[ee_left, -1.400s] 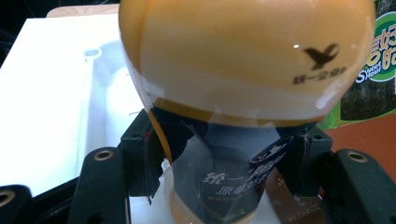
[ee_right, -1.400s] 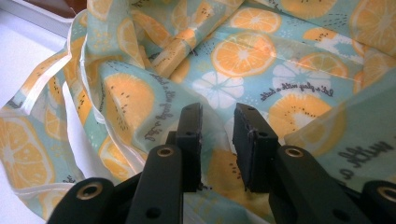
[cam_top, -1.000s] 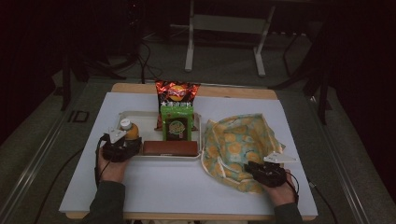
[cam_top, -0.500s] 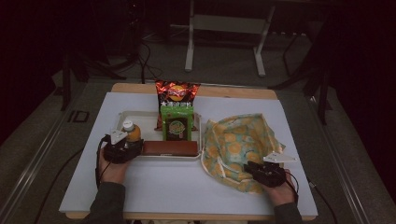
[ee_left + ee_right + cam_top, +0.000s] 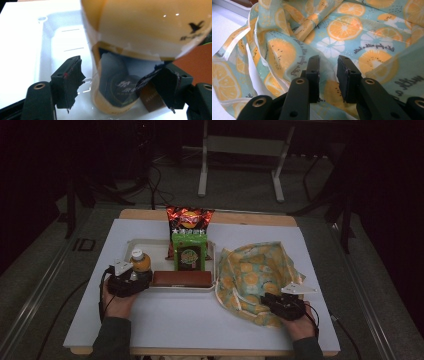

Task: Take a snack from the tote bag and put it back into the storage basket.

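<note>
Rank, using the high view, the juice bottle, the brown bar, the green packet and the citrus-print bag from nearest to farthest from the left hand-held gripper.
1. Juice bottle, between the left hand-held gripper jaws.
2. Brown bar, just right, in the tray.
3. Green packet, behind the bar.
4. Citrus-print bag, far right.

From my left gripper view the orange juice bottle [image 5: 140,32] runs off the top edge, so no cap. The brown box [image 5: 150,100] sits mostly behind it, print too blurry to read.
</note>
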### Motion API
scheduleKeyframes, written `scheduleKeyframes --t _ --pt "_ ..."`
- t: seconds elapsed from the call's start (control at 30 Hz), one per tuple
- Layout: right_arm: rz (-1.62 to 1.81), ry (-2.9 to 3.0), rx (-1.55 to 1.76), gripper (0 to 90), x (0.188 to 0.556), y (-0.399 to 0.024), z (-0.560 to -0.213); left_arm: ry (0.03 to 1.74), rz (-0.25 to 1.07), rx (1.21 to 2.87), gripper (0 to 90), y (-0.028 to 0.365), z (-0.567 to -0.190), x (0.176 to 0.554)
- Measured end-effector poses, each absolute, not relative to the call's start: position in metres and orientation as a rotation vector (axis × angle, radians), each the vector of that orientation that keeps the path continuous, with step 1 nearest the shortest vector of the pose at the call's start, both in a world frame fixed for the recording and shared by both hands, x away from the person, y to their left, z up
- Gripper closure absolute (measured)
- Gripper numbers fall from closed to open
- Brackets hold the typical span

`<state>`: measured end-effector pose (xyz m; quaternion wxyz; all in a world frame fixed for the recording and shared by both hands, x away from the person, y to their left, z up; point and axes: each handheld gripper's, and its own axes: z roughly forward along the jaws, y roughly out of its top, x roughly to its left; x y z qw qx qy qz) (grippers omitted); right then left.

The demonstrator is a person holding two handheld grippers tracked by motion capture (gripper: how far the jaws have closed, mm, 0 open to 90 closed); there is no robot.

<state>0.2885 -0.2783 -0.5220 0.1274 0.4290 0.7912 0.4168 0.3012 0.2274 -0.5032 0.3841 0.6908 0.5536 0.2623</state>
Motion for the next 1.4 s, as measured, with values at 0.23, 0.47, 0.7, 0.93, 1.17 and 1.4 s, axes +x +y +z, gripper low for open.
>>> scheduleKeyframes --t 0.23,0.47,0.7,0.93,1.17,1.4 --pt "1.214 2.302 1.249 71.8 0.289 -0.278 -0.522 1.385 0.662 1.756 32.4 0.228 -0.499 0.295" --pt "1.215 2.303 1.247 71.7 0.288 -0.278 -0.522 1.369 0.642 1.764 35.4 0.229 -0.499 0.288" --pt "1.217 2.303 1.246 71.7 0.289 -0.278 -0.522 1.370 0.634 1.780 37.6 0.227 -0.501 0.286" --pt "1.217 2.303 1.244 71.6 0.289 -0.278 -0.521 1.393 0.593 1.785 41.2 0.232 -0.502 0.285" --pt "1.217 2.303 1.246 71.5 0.289 -0.278 -0.522 1.381 0.593 1.814 42.9 0.234 -0.502 0.278" --pt "1.216 2.304 1.246 71.5 0.288 -0.278 -0.522 1.388 0.576 1.820 54.7 0.236 -0.503 0.276"
